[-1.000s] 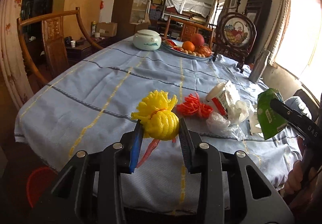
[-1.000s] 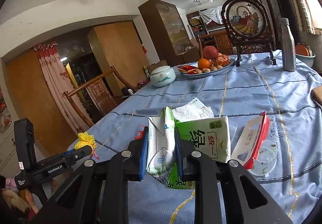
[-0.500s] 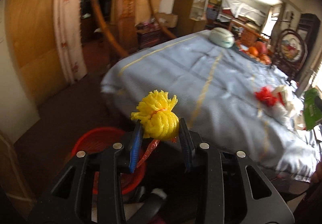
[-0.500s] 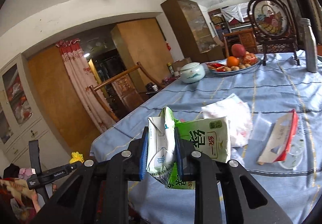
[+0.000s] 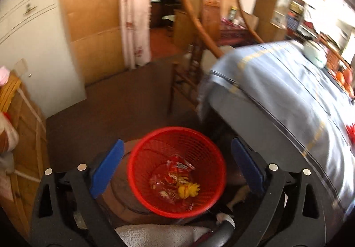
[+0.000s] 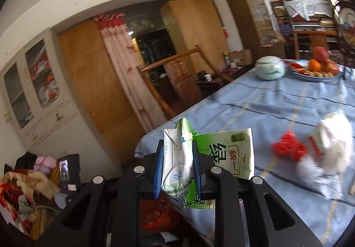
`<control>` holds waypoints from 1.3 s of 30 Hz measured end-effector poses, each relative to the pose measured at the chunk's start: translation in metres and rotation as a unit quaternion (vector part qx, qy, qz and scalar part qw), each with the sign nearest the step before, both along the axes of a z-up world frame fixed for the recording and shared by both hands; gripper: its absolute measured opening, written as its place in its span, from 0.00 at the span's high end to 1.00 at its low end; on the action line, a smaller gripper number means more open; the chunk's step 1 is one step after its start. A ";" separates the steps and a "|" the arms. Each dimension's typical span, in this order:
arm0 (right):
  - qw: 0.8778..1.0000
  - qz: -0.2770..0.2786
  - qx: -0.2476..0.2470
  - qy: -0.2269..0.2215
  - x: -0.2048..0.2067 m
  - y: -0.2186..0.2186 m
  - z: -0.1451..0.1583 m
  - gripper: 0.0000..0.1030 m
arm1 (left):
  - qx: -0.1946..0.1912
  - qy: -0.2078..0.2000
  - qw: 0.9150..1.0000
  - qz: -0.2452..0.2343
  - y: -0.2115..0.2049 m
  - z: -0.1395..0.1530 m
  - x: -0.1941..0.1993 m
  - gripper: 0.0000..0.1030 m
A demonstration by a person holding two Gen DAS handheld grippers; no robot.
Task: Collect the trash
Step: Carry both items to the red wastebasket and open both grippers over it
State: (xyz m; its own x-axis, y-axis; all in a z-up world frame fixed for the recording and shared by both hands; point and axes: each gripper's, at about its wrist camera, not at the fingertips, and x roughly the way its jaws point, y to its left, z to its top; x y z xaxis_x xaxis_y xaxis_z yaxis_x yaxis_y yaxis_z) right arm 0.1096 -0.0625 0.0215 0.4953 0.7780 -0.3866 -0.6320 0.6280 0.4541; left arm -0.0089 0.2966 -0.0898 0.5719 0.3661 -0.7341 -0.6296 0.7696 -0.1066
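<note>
Since the earlier frame the yellow foam fruit net (image 5: 188,189) has dropped into the red mesh plastic bin (image 5: 177,171) below the wide-open left gripper (image 5: 177,164), while the right gripper (image 6: 178,169) clamps the green-and-white drink carton (image 6: 199,158) and red net (image 6: 288,149) and white wrappers (image 6: 332,138) remain on the bench (image 6: 266,109).

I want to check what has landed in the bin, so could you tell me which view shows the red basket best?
The left wrist view: it looks straight down into the red basket, with the yellow net and wrappers inside. The right wrist view shows only a red sliver low behind the right gripper.

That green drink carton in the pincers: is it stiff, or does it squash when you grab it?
The green carton probably squashes easily: where the right gripper clamps it, its white end is pinched narrow and creased. It looks flattened, so it is likely empty and light. The printed face beyond the fingers stays flat, so the card seems to keep some stiffness.
</note>
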 end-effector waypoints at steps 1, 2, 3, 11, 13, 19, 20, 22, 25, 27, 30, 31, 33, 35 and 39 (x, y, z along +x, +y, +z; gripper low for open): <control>1.000 0.021 0.000 0.004 0.000 0.017 0.001 0.77 | -0.001 -0.002 1.000 0.012 0.004 0.000 -0.002 0.09; 0.999 0.037 0.000 0.008 0.000 0.029 0.001 0.77 | -0.001 -0.002 1.000 0.021 0.010 0.000 -0.004 0.08; 0.998 0.058 -0.001 0.013 -0.001 0.046 0.001 0.77 | 0.001 -0.002 0.999 0.037 0.014 -0.001 -0.005 0.08; 0.981 0.181 -0.028 0.058 -0.012 0.158 -0.015 0.77 | -0.003 -0.001 0.988 0.156 0.057 -0.010 -0.033 0.07; 0.976 0.203 -0.037 0.069 -0.014 0.179 -0.021 0.72 | -0.005 -0.005 0.984 0.178 0.069 -0.011 -0.039 0.07; 0.976 0.201 -0.056 0.060 -0.020 0.198 -0.033 0.46 | -0.009 0.003 0.982 0.189 0.079 -0.015 -0.038 0.07; 0.977 0.198 -0.057 0.061 -0.018 0.196 -0.034 0.45 | -0.010 0.005 0.983 0.186 0.077 -0.016 -0.035 0.07; 0.979 0.187 -0.055 0.062 -0.017 0.190 -0.035 0.40 | -0.010 0.009 0.983 0.183 0.075 -0.018 -0.034 0.07; 0.985 0.156 -0.053 0.049 -0.012 0.168 -0.034 0.25 | -0.004 0.010 0.985 0.172 0.070 -0.018 -0.030 0.07; 0.988 0.139 -0.051 0.042 -0.012 0.154 -0.031 0.23 | 0.002 0.010 0.987 0.161 0.063 -0.016 -0.027 0.07; 0.992 0.117 -0.041 0.039 -0.012 0.135 -0.027 0.21 | 0.010 0.011 0.990 0.143 0.052 -0.013 -0.023 0.07; 0.993 0.106 -0.036 0.036 -0.013 0.125 -0.026 0.19 | 0.011 0.011 0.990 0.137 0.048 -0.012 -0.022 0.07; 0.995 0.087 -0.030 0.031 -0.013 0.110 -0.023 0.16 | 0.016 0.008 0.992 0.124 0.040 -0.008 -0.021 0.07; 0.997 0.073 -0.025 0.028 -0.014 0.096 -0.020 0.14 | 0.020 0.004 0.993 0.113 0.033 -0.003 -0.019 0.07; 0.999 0.036 -0.011 0.019 -0.018 0.061 -0.013 0.10 | 0.036 -0.009 0.995 0.090 0.015 0.009 -0.018 0.07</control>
